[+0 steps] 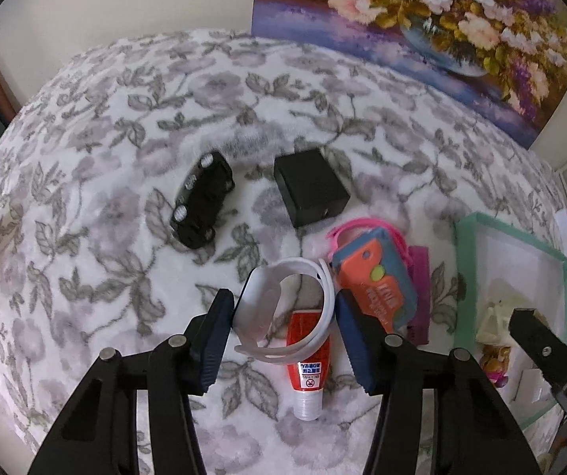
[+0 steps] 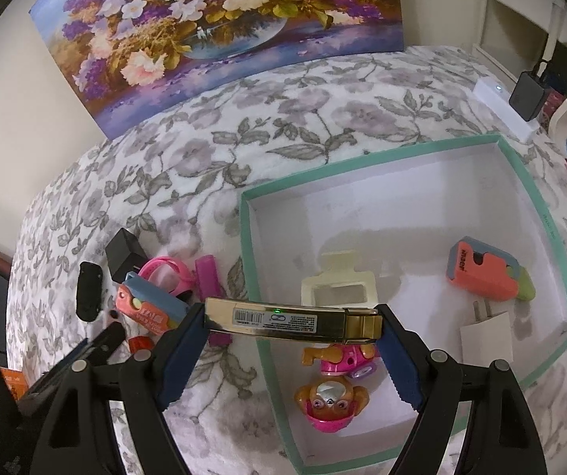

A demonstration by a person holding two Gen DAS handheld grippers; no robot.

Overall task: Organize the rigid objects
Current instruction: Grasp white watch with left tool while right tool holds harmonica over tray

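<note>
My left gripper (image 1: 283,301) points down at the flowered blanket, and its blue pads touch both sides of a white watch (image 1: 267,316) whose strap loops between them. The watch lies across a red tube (image 1: 307,360). In the right wrist view, my right gripper (image 2: 292,312) is shut on a flat gold device (image 2: 283,318) with a barcode label, held crosswise over the left rim of the teal-edged white box (image 2: 250,277). The box holds a cream frame (image 2: 339,285), an orange and blue toy (image 2: 481,267), a white plug (image 2: 489,336) and pink puppy toys (image 2: 331,399).
On the blanket beyond the watch lie a black toy car (image 1: 202,206), a black box (image 1: 309,188), an orange and blue toy (image 1: 374,281), a pink strap (image 1: 347,229) and a magenta piece (image 1: 420,289). A flower painting (image 1: 422,19) leans on the wall. A white power strip (image 2: 505,107) sits at far right.
</note>
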